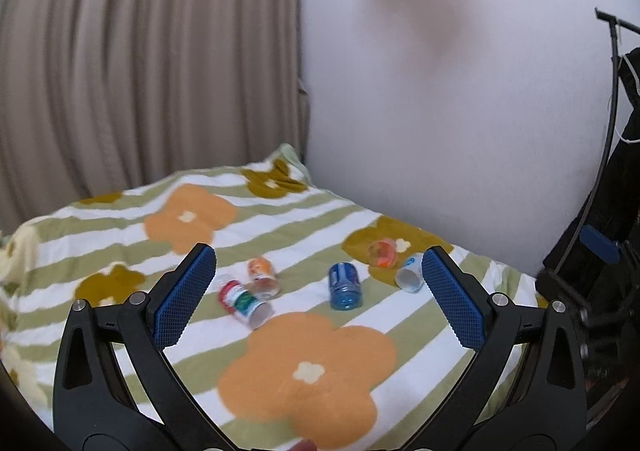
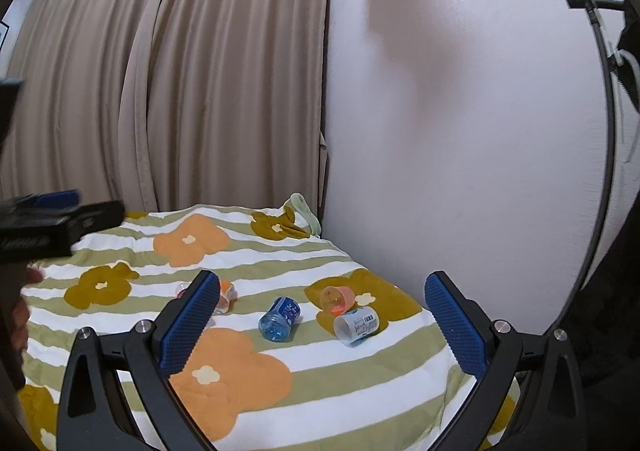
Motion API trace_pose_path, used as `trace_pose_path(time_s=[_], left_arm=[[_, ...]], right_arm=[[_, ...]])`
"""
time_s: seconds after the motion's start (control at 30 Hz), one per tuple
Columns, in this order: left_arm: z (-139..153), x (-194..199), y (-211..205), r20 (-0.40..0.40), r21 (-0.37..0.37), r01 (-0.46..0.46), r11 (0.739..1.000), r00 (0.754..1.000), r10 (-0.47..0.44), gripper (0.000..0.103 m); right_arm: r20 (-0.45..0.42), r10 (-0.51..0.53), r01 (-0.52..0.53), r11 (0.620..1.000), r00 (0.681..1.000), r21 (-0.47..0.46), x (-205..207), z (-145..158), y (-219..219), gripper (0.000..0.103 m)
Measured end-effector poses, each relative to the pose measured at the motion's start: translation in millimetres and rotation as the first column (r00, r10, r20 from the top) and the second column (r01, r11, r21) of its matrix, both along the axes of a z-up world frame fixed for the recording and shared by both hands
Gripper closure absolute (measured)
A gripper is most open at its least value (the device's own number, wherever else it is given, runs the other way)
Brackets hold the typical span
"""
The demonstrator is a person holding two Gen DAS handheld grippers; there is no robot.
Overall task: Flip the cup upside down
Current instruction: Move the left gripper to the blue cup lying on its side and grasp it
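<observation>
Several small plastic cups lie on their sides on a flowered striped blanket [image 1: 280, 235]. In the left wrist view I see a red-and-green labelled cup [image 1: 244, 303], an orange-topped clear cup [image 1: 264, 277], a blue cup [image 1: 345, 286], an orange cup [image 1: 383, 252] and a white cup [image 1: 410, 274]. The right wrist view shows the blue cup [image 2: 279, 319], the orange cup [image 2: 337, 299] and the white cup [image 2: 356, 325]. My left gripper [image 1: 318, 263] is open and empty, above the blanket. My right gripper [image 2: 320, 287] is open and empty too.
Beige curtains [image 2: 160, 91] hang behind the bed and a white wall [image 2: 460, 131] bounds it on the right. A black stand with cables [image 1: 608, 211] is at the far right. The left gripper's body [image 2: 48, 227] shows at the right view's left edge.
</observation>
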State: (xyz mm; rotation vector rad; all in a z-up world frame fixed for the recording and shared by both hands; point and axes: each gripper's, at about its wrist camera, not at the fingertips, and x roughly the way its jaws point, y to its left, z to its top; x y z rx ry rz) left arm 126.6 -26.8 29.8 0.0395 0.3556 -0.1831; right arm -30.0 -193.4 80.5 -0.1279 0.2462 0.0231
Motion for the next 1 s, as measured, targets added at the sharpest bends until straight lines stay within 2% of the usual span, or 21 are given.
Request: trace_pose_path(time_s=[0.13,0.23,0.3,0.37,0.43,0.5,0.57,0.6,0.67,0.7,0.9,1.0], left_arm=[[-9.9,67.6,-16.4,-0.103,0.038,0.073,0.997,0.992,-0.069,0.000],[-31.6,125.0,-37.0,-0.211,0.083,0.128,0.988,0.972,-0.108,0.000],[-54.3,166.8,-47.3,-0.295,0.097,0.150,0.984,0.948,-0.116,0.000],[-80.2,206.3,-57.2,-0.391,0.102,0.177,0.979,0.912,-0.125,0.000],[-101.8,229.9,-62.2,-0.448,0.112,0.180,0.977,0.887,-0.113,0.000],[-131.2,261.9,-68.3,-0.528,0.120,0.193,0.974,0.843,-0.102,0.000],[-157.6,286.3,-73.5,-0.601,0.102,0.201,0.974,0.793,-0.100,0.000],[-165.9,292.7,-74.5,-0.624,0.094,0.198,0.976,0.775,-0.097,0.000],[-189.6,311.0,-77.0,-0.686,0.063,0.188,0.980,0.721,-0.094,0.000],[-200.6,318.7,-78.0,-0.710,0.045,0.180,0.983,0.698,-0.095,0.000],[-244.6,343.9,-82.7,-0.791,0.024,0.153,0.988,0.607,-0.075,0.002],[-258.5,348.2,-82.1,-0.823,0.022,0.157,0.987,0.564,-0.072,0.019]], right_arm=[[-0.048,0.007,-0.008,1.000,0.999,-0.020,28.3,-15.4,-1.1,0.001],[-0.093,0.020,-0.022,0.999,0.995,-0.025,52.3,-32.9,-1.9,0.001],[-0.119,0.031,-0.035,0.999,0.992,-0.030,65.9,-45.7,-0.8,0.001],[-0.135,0.042,-0.047,0.998,0.990,-0.034,76.8,-58.0,1.0,0.001],[-0.136,0.047,-0.052,0.998,0.990,-0.035,85.5,-69.7,-0.1,0.001],[-0.154,0.063,-0.068,0.997,0.986,-0.024,95.7,-81.7,-0.8,0.001],[-0.175,0.073,-0.077,0.997,0.982,-0.019,105.1,-94.0,-0.2,0.001],[-0.181,0.074,-0.079,0.997,0.981,-0.021,107.4,-99.5,0.3,0.001],[-0.171,0.070,-0.075,0.997,0.983,-0.020,109.9,-108.3,0.1,0.001],[-0.167,0.074,-0.077,0.997,0.983,-0.012,109.9,-111.8,-0.1,0.001],[-0.174,0.088,-0.088,0.996,0.981,0.005,113.4,-126.6,-6.1,0.001],[-0.176,0.085,-0.086,0.996,0.981,0.005,113.4,-130.7,-8.8,0.001]])
